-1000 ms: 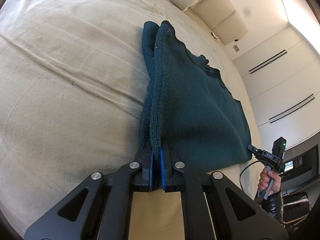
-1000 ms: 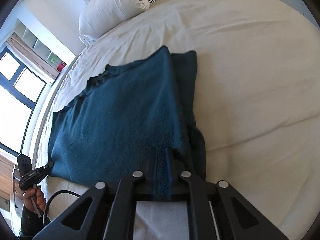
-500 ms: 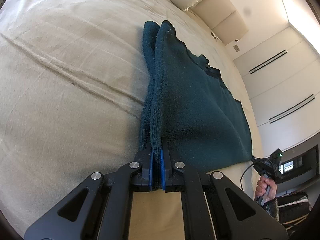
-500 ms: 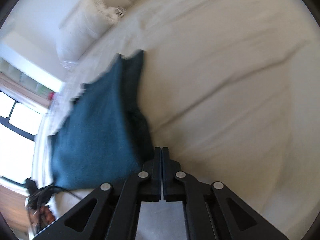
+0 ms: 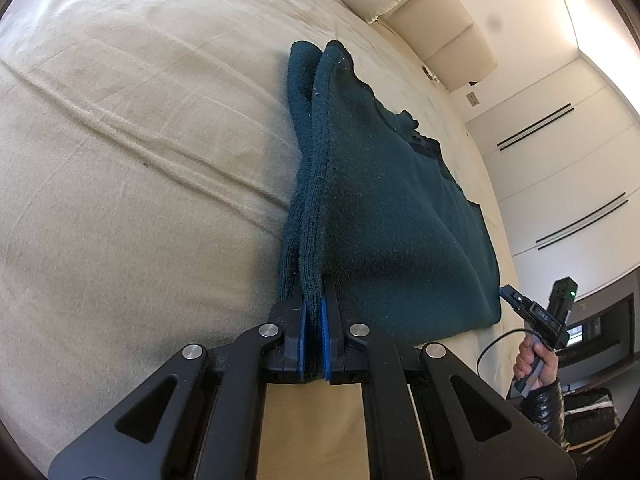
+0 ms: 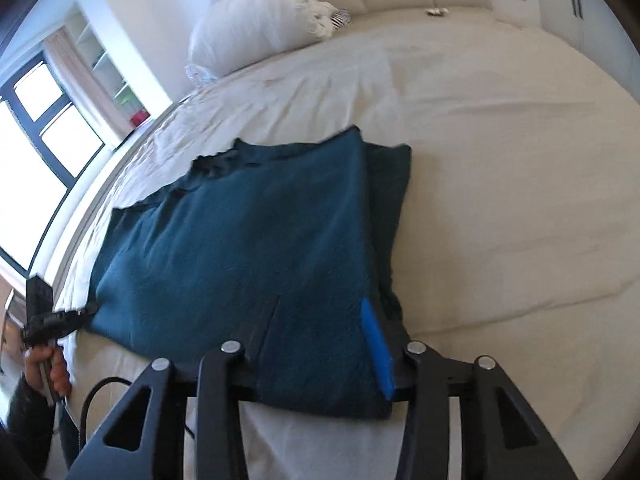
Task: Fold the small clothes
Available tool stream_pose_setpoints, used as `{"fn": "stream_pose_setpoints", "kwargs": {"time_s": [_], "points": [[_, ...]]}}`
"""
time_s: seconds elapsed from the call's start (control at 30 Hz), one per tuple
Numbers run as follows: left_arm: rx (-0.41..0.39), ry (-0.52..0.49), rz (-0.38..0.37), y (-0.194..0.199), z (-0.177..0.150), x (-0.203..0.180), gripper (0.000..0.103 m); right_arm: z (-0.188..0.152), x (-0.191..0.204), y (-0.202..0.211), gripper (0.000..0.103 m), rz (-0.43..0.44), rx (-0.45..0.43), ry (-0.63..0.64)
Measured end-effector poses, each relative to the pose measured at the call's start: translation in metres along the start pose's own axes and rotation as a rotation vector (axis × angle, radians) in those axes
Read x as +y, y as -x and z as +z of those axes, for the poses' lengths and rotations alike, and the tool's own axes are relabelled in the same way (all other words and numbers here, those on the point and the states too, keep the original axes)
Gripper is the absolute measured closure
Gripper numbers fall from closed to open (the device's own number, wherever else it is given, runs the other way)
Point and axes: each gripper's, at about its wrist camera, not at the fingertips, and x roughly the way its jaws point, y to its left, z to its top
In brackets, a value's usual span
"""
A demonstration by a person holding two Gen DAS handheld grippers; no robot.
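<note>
A dark teal knitted garment (image 5: 384,208) lies folded on a cream bed sheet (image 5: 140,140). My left gripper (image 5: 314,308) is shut on its near folded edge, the blue pads pinching the cloth. In the right wrist view the same garment (image 6: 240,248) lies spread flat. My right gripper (image 6: 320,324) is open, jaws wide apart, over the garment's near corner. One blue pad (image 6: 376,344) shows at the right; cloth lies between the fingers.
A white pillow (image 6: 260,32) lies at the head of the bed. A window (image 6: 32,140) and shelves are at the left. A person's hand holds a black handheld device (image 5: 540,320) by the bed edge, also in the right wrist view (image 6: 44,320).
My right gripper swung away shut half a second ago, then came back over the garment's near corner with its jaws open. The left gripper kept its hold and did not move.
</note>
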Motion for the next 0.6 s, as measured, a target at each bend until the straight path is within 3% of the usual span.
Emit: {"fn": "stream_pose_setpoints", "kwargs": {"time_s": [0.27, 0.37, 0.43, 0.47, 0.53, 0.6], "points": [[0.000, 0.000, -0.005, 0.000, 0.000, 0.002, 0.098, -0.003, -0.008, 0.010, 0.062, -0.042, -0.028, -0.041], [-0.002, -0.002, -0.001, 0.000, 0.000, 0.001, 0.098, 0.000, -0.006, 0.001, 0.062, -0.063, 0.002, -0.021], [-0.002, -0.005, 0.001, 0.000, 0.000, 0.000, 0.098, 0.001, -0.009, -0.007, 0.062, -0.035, 0.035, -0.032], [-0.002, -0.004, 0.001, 0.000, 0.000, 0.000, 0.098, 0.001, -0.009, -0.011, 0.064, -0.020, 0.047, -0.038], [-0.001, -0.005, 0.002, 0.000, -0.001, -0.001, 0.098, 0.001, -0.011, -0.018, 0.089, 0.003, 0.063, -0.050], [0.000, -0.007, 0.003, 0.001, 0.000, -0.001, 0.098, 0.001, -0.012, -0.021, 0.093, 0.006, 0.071, -0.051]]}}
